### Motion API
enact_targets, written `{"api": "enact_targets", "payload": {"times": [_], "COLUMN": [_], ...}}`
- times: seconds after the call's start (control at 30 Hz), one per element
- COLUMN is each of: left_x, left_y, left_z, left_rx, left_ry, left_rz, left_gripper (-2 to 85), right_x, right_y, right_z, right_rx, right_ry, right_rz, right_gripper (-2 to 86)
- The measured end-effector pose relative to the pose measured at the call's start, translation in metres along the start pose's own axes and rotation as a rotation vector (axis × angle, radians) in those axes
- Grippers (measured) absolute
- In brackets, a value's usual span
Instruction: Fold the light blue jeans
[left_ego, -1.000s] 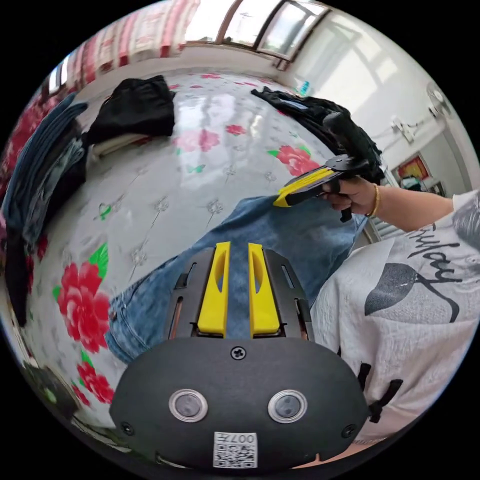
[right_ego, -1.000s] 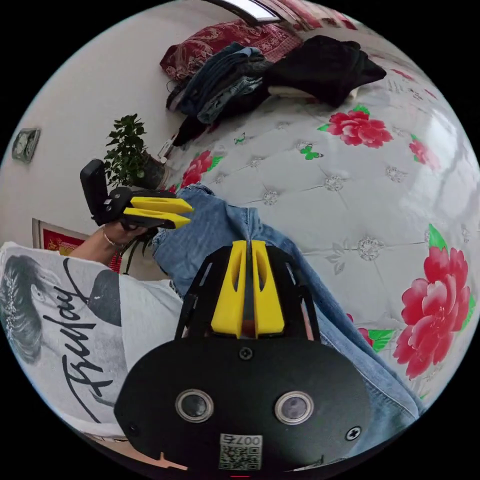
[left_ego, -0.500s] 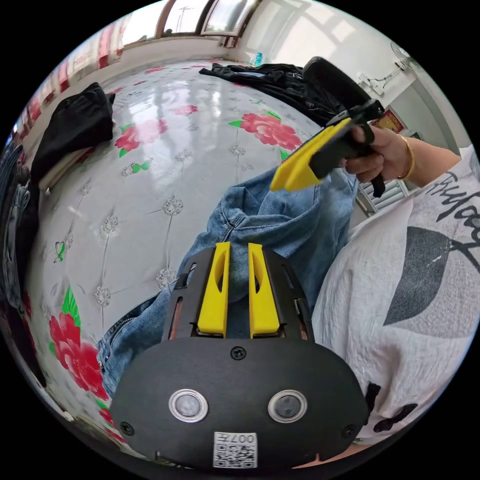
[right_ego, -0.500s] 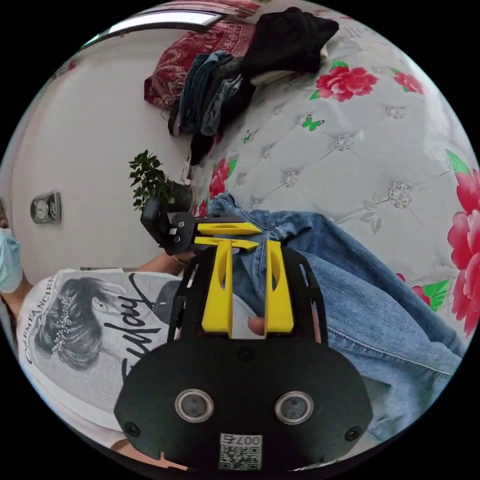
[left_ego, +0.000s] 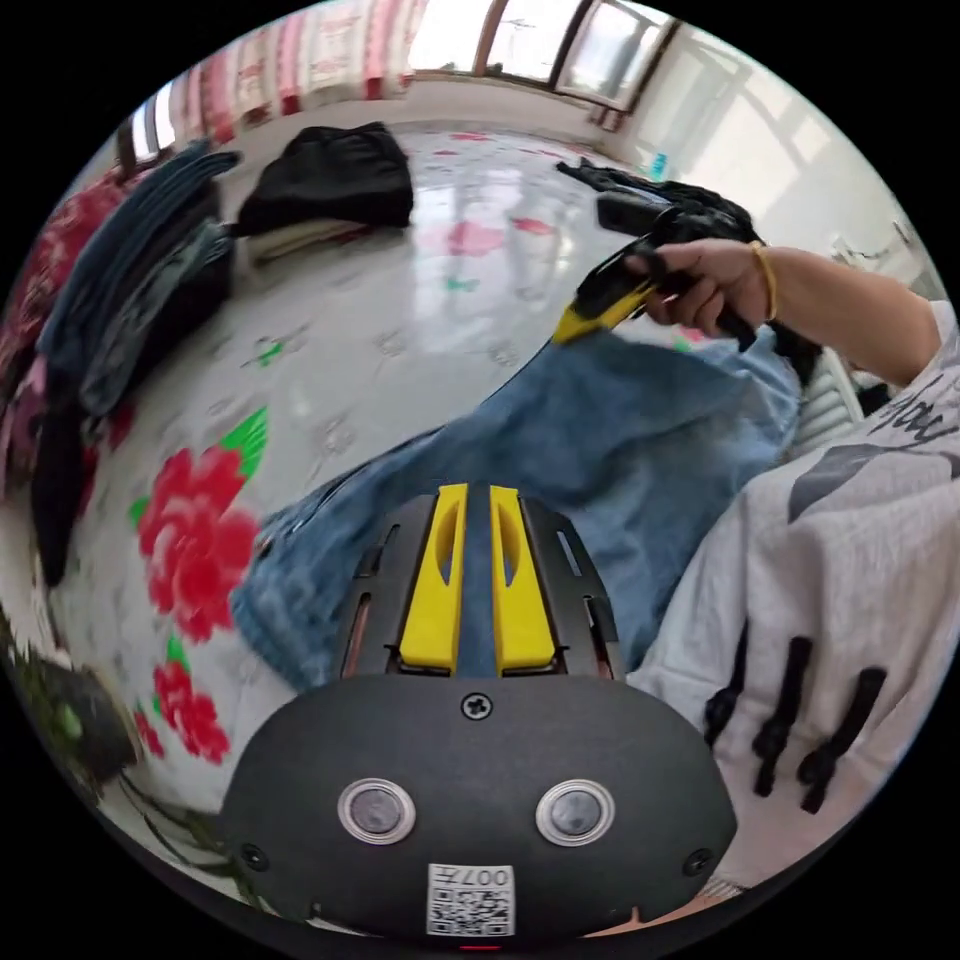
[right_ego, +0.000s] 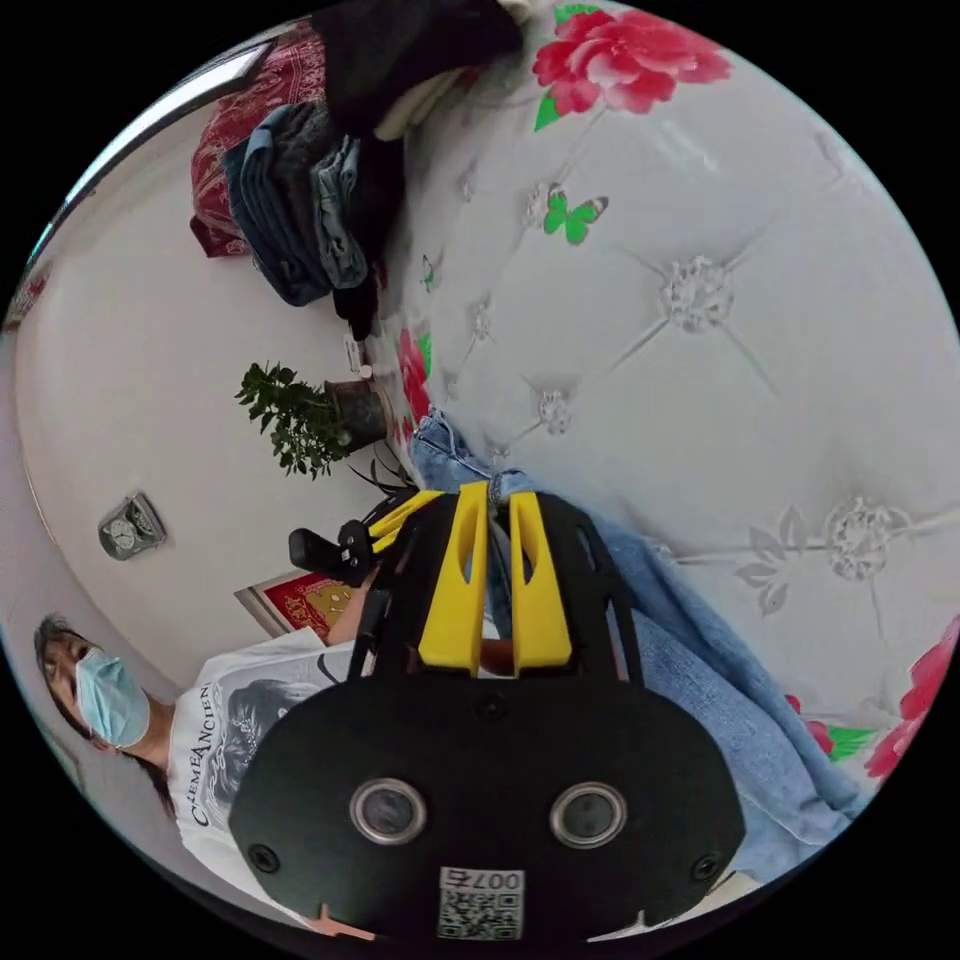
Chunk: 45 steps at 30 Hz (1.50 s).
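Note:
The light blue jeans (left_ego: 620, 440) lie stretched across the near edge of the bed, partly against the person's white T-shirt. My left gripper (left_ego: 477, 490) is shut on the denim, which shows between its yellow jaws. Farther right, a hand holds my right gripper (left_ego: 572, 330) at the jeans' far edge. In the right gripper view that gripper (right_ego: 497, 490) has its jaws close together with denim between them, and the jeans (right_ego: 700, 690) run off to the lower right. The left gripper (right_ego: 425, 500) sits just beside it at the same edge.
The bed (left_ego: 400, 330) has a white quilted cover with red flowers. A stack of folded jeans (left_ego: 130, 280) and a black pile (left_ego: 330, 185) lie at its far side, more dark clothes (left_ego: 690, 205) at the right. A potted plant (right_ego: 300, 420) stands by the wall.
The right gripper's jaws, apart half a second ago, have come together on the denim. The jeans were bunched then and now lie pulled out flatter between the two grippers.

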<state>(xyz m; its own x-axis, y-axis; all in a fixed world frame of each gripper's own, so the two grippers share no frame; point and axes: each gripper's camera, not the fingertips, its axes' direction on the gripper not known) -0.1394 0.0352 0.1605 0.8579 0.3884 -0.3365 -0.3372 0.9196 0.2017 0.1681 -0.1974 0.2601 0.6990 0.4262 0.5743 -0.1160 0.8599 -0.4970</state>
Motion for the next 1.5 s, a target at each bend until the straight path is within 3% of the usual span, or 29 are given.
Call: {"api": "enact_targets", "payload": {"times": [0.07, 0.2, 0.37, 0.53, 0.7, 0.83, 1.03, 1.13, 1.33, 1.5], "left_x": [-0.016, -0.036, -0.02, -0.07, -0.071, -0.035, 0.068, 0.12, 0.163, 0.147], "left_y": [0.022, 0.03, 0.002, -0.01, -0.011, -0.002, -0.02, -0.037, -0.056, -0.06], "left_z": [0.015, 0.025, 0.036, 0.039, 0.009, -0.022, -0.003, 0.02, 0.054, 0.048], "left_rx": [-0.073, -0.027, -0.124, -0.124, -0.011, 0.093, 0.024, -0.027, -0.149, -0.166], "left_ry": [-0.091, 0.005, -0.294, -0.262, -0.251, -0.156, 0.143, 0.197, 0.194, 0.223], "left_rz": [-0.073, -0.19, -0.085, -0.267, -0.249, -0.123, 0.266, 0.449, 0.632, 0.571], "left_gripper": [-0.2, -0.9, -1.0, -1.0, -0.8, 0.7, 6.6, 7.2, 3.9, -0.6], "right_x": [-0.002, 0.004, -0.01, -0.047, -0.057, -0.015, 0.049, 0.066, 0.109, 0.112], "right_y": [-0.005, -0.01, -0.006, 0.031, 0.115, 0.243, 0.443, 0.511, 0.551, 0.553], "right_z": [-0.01, -0.005, -0.02, -0.082, -0.076, -0.07, -0.085, -0.096, -0.112, -0.111], "right_rx": [0.029, 0.068, 0.135, 0.519, 0.541, 0.653, 0.904, 1.027, 1.053, 0.991], "right_ry": [0.077, 0.073, 0.067, 0.161, 0.281, 0.368, 0.615, 0.667, 0.594, 0.637], "right_rz": [-0.004, 0.007, -0.06, -0.124, -0.21, -0.05, 0.466, 0.646, 0.807, 0.832], "right_gripper": [1.5, 1.4, 1.1, 1.6, 4.2, 5.7, 8.2, 9.4, 9.5, 5.1]}}
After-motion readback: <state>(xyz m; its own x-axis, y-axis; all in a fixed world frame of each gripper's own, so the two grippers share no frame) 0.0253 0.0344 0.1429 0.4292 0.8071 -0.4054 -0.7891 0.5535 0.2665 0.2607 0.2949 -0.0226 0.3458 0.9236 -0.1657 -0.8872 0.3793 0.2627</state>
